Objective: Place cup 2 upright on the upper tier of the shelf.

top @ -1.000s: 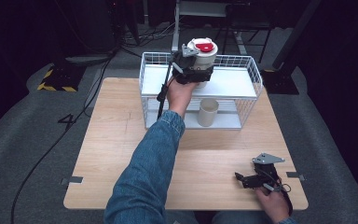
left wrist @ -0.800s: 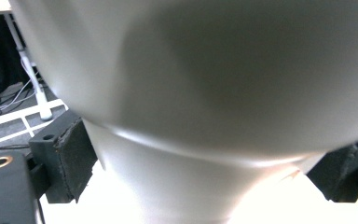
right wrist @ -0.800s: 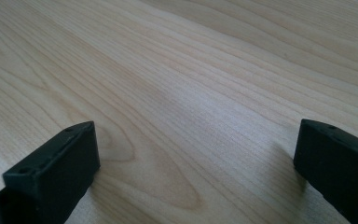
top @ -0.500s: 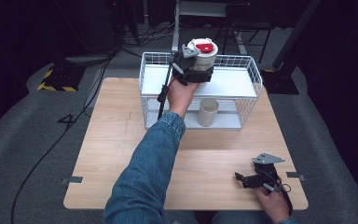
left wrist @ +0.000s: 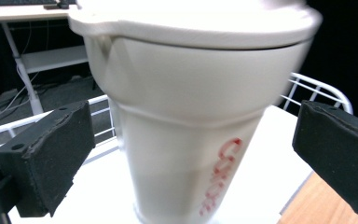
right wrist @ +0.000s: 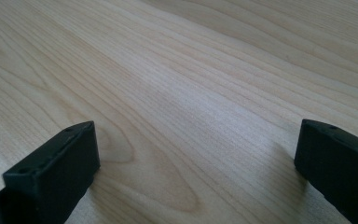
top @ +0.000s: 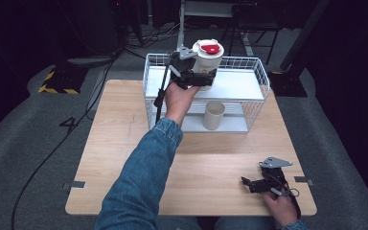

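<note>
Where the wooden tabletop (top: pixel 124 139) lies bare along its left half, no object stands between its left edge and the white wire rack (top: pixel 256 72) at the far middle. Item: black cable (top: pixel 52 153), running over the grey floor at the left and up past the rack's left end. Item: left hand-held gripper (top: pixel 194 76), held above the rack's upper shelf (top: pixel 235 86), its jaws spread wide on either side of the lidded white cup (top: pixel 207 57); in the left gripper view both pads stand clear of the cup's (left wrist: pixel 191 140) wall, so the cup is released, standing upright on the upper shelf with red lettering down its side and a red mark on its lid. Item: plain beige cup (top: pixel 213 115), upright on the lower shelf, just below and right of the lidded cup, well apart from it. Item: right hand-held gripper (top: pixel 251 184), resting low at the near right corner of the tabletop, jaws spread with only bare wood grain between them (right wrist: pixel 196 140). Open room: the whole near middle of the tabletop, crossed only by the person's denim sleeve (top: pixel 143 187). Surroundings: dark room, grey floor, yellow-and-black striped block (top: pixel 52 81) at far left, pale desk frame behind the rack.
</note>
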`<state>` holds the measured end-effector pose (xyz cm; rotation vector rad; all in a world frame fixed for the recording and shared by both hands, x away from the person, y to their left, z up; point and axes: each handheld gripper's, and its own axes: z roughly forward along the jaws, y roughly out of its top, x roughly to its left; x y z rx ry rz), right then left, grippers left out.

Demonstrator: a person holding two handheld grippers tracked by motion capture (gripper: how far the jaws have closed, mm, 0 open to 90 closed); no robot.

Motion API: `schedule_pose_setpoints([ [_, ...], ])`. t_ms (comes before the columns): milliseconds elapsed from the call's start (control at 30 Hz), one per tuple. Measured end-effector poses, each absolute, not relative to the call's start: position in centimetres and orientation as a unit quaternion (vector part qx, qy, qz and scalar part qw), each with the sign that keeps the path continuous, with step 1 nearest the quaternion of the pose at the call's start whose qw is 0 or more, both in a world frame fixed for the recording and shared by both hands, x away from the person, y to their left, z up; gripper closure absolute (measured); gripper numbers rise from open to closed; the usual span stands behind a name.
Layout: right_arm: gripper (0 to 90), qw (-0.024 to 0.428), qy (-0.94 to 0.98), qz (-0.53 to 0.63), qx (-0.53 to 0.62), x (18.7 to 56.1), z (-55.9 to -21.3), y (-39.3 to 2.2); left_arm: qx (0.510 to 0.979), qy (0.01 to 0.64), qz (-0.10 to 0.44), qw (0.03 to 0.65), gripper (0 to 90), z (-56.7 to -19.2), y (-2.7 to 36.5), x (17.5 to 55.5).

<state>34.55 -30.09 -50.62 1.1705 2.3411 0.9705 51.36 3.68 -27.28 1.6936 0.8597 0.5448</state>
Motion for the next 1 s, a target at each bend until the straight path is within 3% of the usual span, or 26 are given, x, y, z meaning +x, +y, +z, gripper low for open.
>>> schedule_pose_setpoints([
  [1000, 0.0, 0.173, 0.828, 0.343, 0.409, 34.7, -50.6, -30.0, 0.72, 0.341, 0.236, 0.556, 0.0, -27.1, 11.3, 39.9],
])
